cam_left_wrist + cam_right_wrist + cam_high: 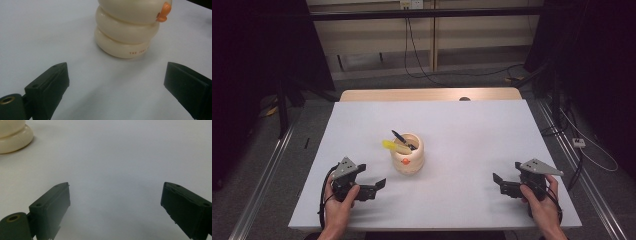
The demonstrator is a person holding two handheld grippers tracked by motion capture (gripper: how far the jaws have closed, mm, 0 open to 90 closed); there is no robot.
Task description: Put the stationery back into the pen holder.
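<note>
A cream pen holder (pixel 407 156) made of stacked rings, with an orange beak on its side, stands upright near the middle of the white table (pixel 472 125). A yellow pen (pixel 393 146) and a black pen (pixel 402 138) stick out of its top. My left gripper (pixel 373 175) rests low at the front left, open and holding nothing. In the left gripper view the pen holder (pixel 127 32) stands just ahead of the left gripper (pixel 116 66). My right gripper (pixel 506 172) sits at the front right, open, with bare table between its jaws. The pen holder (pixel 12 137) lies far off to the side of the right gripper (pixel 115 185).
A strip of wooden tabletop (pixel 427 94) shows beyond the white surface's far edge. Cables (pixel 422 70) run over the floor behind the table, and metal rails (pixel 262 170) flank both sides. Each gripper is held by a hand near the front edge.
</note>
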